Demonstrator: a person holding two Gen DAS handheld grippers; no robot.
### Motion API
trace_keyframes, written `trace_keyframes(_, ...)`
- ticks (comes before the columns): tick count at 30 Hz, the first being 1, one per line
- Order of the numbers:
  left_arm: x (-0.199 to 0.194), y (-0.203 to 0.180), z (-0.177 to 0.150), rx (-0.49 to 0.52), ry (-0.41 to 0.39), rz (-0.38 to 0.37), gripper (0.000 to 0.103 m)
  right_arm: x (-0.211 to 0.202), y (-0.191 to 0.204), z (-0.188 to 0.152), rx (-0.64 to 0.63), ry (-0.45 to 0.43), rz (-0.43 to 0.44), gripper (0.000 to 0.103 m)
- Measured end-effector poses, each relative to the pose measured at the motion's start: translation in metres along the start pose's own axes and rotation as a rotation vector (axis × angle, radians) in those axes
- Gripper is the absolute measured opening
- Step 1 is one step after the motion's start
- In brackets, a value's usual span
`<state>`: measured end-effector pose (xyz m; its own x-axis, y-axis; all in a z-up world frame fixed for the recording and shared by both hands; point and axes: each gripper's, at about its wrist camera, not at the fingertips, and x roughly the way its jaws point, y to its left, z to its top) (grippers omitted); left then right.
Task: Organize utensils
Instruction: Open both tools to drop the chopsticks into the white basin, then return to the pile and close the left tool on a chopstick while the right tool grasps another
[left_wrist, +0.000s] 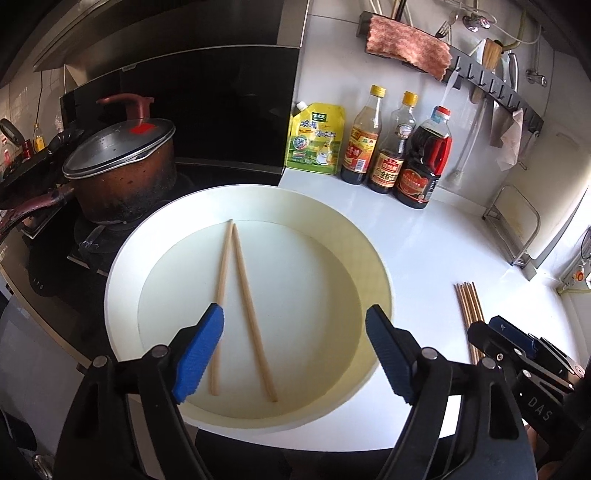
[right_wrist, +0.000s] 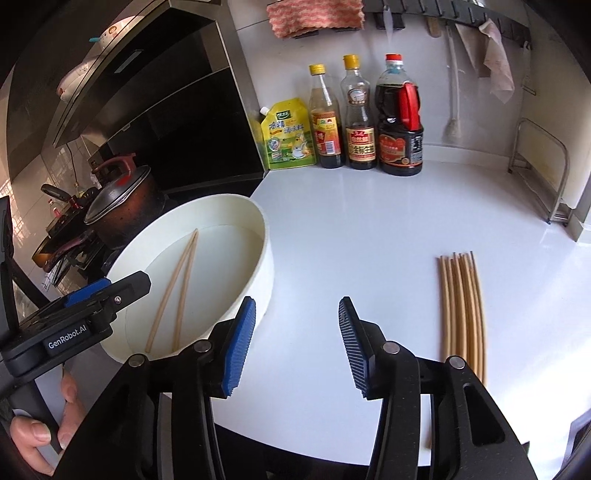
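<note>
Two wooden chopsticks (left_wrist: 236, 295) lie in a V on the floor of a round cream tray (left_wrist: 373, 243), their far tips touching. My left gripper (left_wrist: 293, 325) hangs above the tray's near part, open, with nothing between its blue pads. A bundle of several chopsticks (right_wrist: 461, 306) lies side by side on the white counter (right_wrist: 351, 236) to the right of the tray (right_wrist: 264, 254). My right gripper (right_wrist: 297, 332) is open over bare counter between tray and bundle, holding nothing. The pair in the tray (right_wrist: 181, 280) shows in the right wrist view too, and the bundle (left_wrist: 470, 314) in the left wrist view.
A foil pouch (left_wrist: 316, 142) and three sauce bottles (left_wrist: 395, 147) stand along the back wall. A lidded red-brown pot (left_wrist: 122, 166) sits on the stove to the left of the tray. A wire rack (right_wrist: 543, 170) leans at the far right. A hand (right_wrist: 40, 435) holds the left gripper's handle.
</note>
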<state>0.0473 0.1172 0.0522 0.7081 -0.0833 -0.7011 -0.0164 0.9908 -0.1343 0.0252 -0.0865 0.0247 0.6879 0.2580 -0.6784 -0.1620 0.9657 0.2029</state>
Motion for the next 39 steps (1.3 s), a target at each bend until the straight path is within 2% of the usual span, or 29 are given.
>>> trace_keyframes(4,-0.002,-0.026,-0.004,0.024,0.001,-0.038,0.082,-0.024,-0.027,-0.005,0.028,-0.032,-0.035,0.053)
trace_keyframes(9,-0.002,-0.069,-0.011,0.081,0.009,-0.089,0.084,-0.052,-0.070,-0.016,0.075,-0.060,-0.101,0.054)
trace_keyframes(16,0.013,-0.133,-0.029,0.147,0.046,-0.170,0.087,-0.064,-0.138,-0.040,0.172,-0.025,-0.185,0.055)
trace_keyframes(21,0.031,-0.165,-0.041,0.181,0.081,-0.178,0.087,-0.054,-0.168,-0.055,0.177,0.023,-0.244,0.055)
trace_keyframes(27,0.059,-0.176,-0.051,0.179,0.139,-0.156,0.087,-0.028,-0.187,-0.062,0.192,0.080,-0.222,0.055)
trace_keyframes(35,0.083,-0.178,-0.061,0.194,0.190,-0.113,0.087,0.006,-0.194,-0.061,0.169,0.131,-0.204,0.055)
trace_keyframes(39,0.091,-0.180,-0.064,0.190,0.209,-0.105,0.087,0.016,-0.194,-0.058,0.142,0.146,-0.227,0.055)
